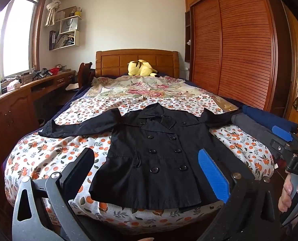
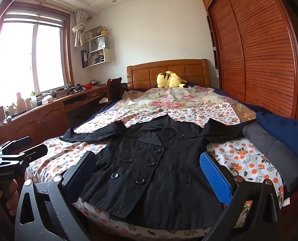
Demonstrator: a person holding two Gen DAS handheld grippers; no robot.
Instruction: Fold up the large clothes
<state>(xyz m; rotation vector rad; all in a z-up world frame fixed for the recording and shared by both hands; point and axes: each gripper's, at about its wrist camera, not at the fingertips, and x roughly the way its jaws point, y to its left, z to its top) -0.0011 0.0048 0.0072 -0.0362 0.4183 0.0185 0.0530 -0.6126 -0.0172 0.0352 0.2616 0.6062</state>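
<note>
Black cotton-like cloth fills the middle of both views: a double-breasted coat [image 1: 157,152] lies buttoned and face up on the bed [image 1: 38,160], collar toward the headboard, sleeves spread out to the left and right of the frame, hem at the near edge of the orange-patterned sheet; the left gripper [image 1: 149,176] hangs over the lower part of the frame with its jaws spread wide and nothing between them, one black pad at lower left and one blue at lower right; the right gripper [image 2: 149,176] stands just as wide and empty over the hem; folded grey and blue garments [image 2: 279,140] sit at the right edge; a yellow plush toy [image 1: 141,68] rests by the headboard, upper centre.
</note>
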